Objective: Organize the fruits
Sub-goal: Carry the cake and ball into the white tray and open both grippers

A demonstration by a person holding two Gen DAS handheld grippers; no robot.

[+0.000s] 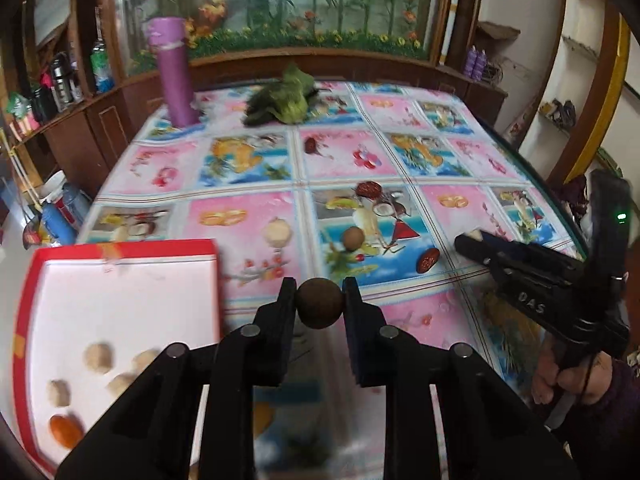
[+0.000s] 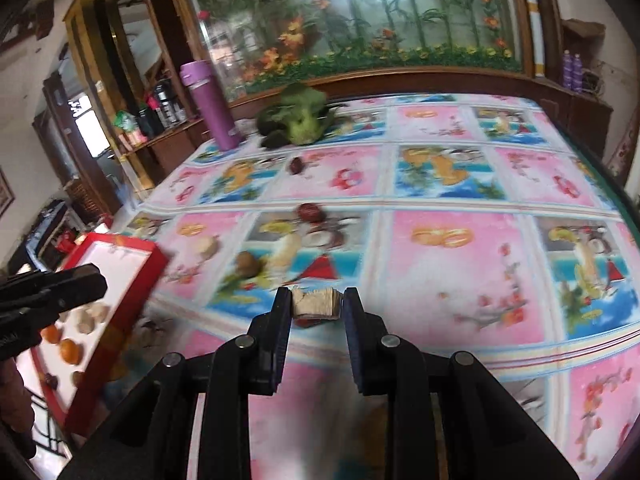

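My left gripper [image 1: 319, 293] is shut on a round brown fruit [image 1: 319, 304], held above the table just right of the red box [image 1: 120, 249]. The white inside of the box holds several pale pieces [image 1: 99, 357] and an orange fruit [image 1: 64, 430]. My right gripper [image 2: 317, 299] is shut on a pale cut chunk [image 2: 316, 306], with a red date [image 2: 306, 323] on the cloth right below it. Loose on the table lie a pale round fruit [image 1: 279, 233], a brown round fruit [image 1: 353, 239] and red dates [image 1: 428, 260] [image 1: 368, 189] [image 1: 310, 145].
A purple bottle [image 1: 174, 76] and a green leafy vegetable [image 1: 286, 98] stand at the table's far end. The fruit-print tablecloth [image 1: 400, 152] has a curved edge at the right. A wooden cabinet and shelves surround the table. A hand [image 1: 560, 380] holds the right gripper's handle.
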